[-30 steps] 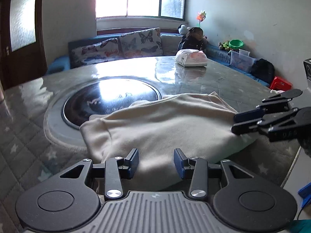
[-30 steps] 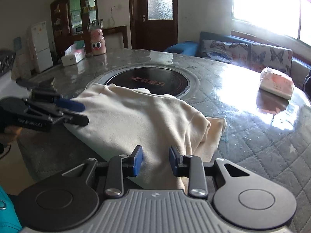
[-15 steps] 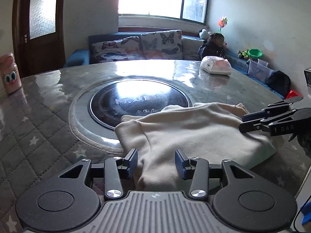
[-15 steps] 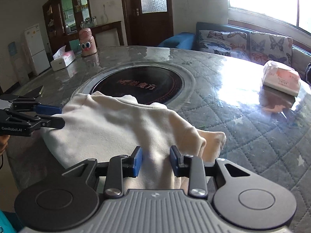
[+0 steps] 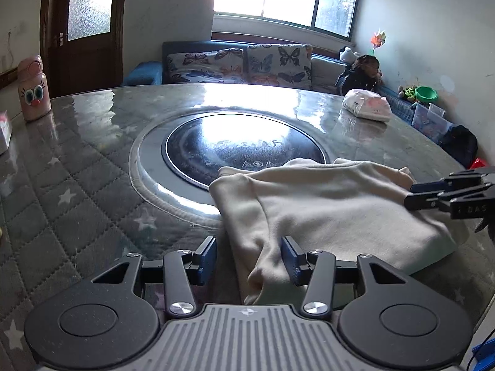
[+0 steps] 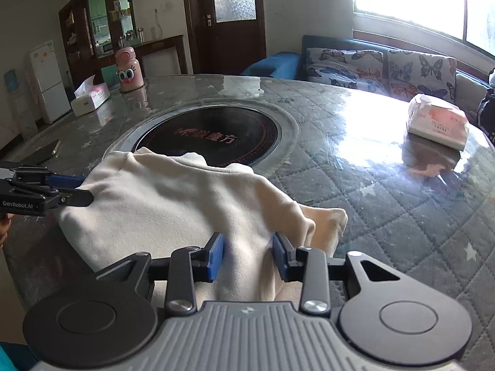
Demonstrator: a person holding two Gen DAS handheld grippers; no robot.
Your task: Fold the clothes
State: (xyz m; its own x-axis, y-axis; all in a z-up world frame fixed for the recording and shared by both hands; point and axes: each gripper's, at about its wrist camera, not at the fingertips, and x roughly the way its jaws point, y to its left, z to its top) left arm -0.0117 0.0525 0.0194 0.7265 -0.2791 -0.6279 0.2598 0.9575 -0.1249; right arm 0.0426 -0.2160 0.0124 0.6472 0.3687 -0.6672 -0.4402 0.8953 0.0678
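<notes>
My left tongs [image 5: 249, 258] and right tongs [image 6: 247, 255] both gape released around opposite ends of the cream sweater [image 5: 324, 204], folded on the desk [image 5: 77, 191] beside its dark round hotplate [image 6: 213, 139].

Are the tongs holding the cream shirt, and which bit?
Neither seems to grip it. Both the left tongs and right tongs stand open, each around a raised fold at the cream garment's near edge.
</notes>
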